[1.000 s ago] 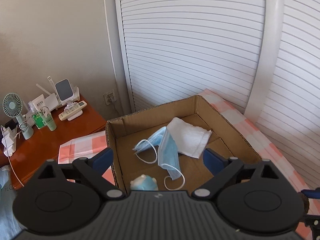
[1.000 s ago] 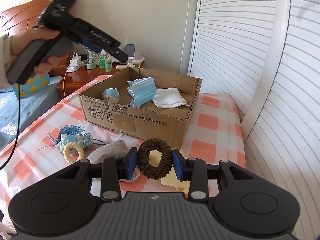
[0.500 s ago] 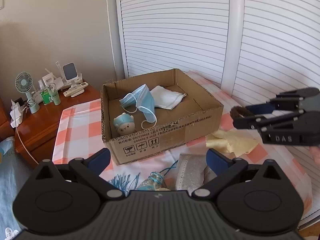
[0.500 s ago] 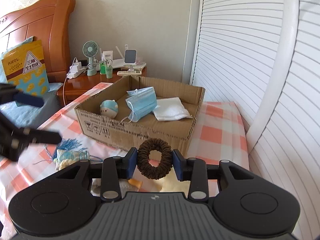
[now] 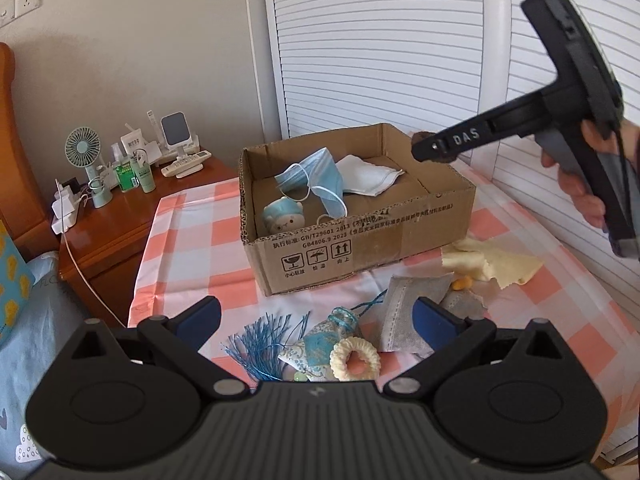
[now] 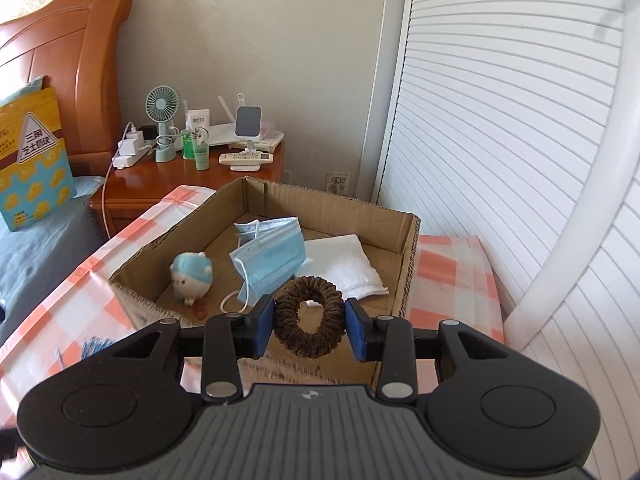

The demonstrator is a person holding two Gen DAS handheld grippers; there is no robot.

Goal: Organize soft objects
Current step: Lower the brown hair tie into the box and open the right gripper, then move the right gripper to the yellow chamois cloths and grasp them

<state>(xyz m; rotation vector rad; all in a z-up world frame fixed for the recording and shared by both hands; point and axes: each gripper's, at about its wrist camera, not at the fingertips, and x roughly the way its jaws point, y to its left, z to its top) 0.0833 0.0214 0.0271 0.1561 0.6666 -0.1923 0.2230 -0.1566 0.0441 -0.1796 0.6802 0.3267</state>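
A cardboard box [image 5: 372,256] [image 6: 408,240] sits on the checked cloth. It holds a blue face mask [image 5: 320,174] [image 6: 272,258], a white cloth [image 5: 368,176] [image 6: 344,268] and a small blue plush [image 5: 282,218] [image 6: 191,276]. My right gripper [image 6: 310,330] is shut on a brown scrunchie [image 6: 309,327] and holds it over the box's near edge; it also shows in the left wrist view [image 5: 436,148]. My left gripper [image 5: 316,316] is open and empty, above a cream scrunchie [image 5: 354,360], a blue tasselled pouch [image 5: 320,340] and a grey cloth [image 5: 412,312].
A yellow cloth [image 5: 496,266] lies right of the box. A wooden nightstand [image 5: 112,220] [image 6: 192,176] with a fan, bottles and a remote stands at the left. White louvred doors [image 6: 500,120] fill the back and right. A bed lies at the left.
My right gripper has carried the brown scrunchie up and forward, from in front of the box to over its edge. My left gripper has drawn back from the box, over the loose items.
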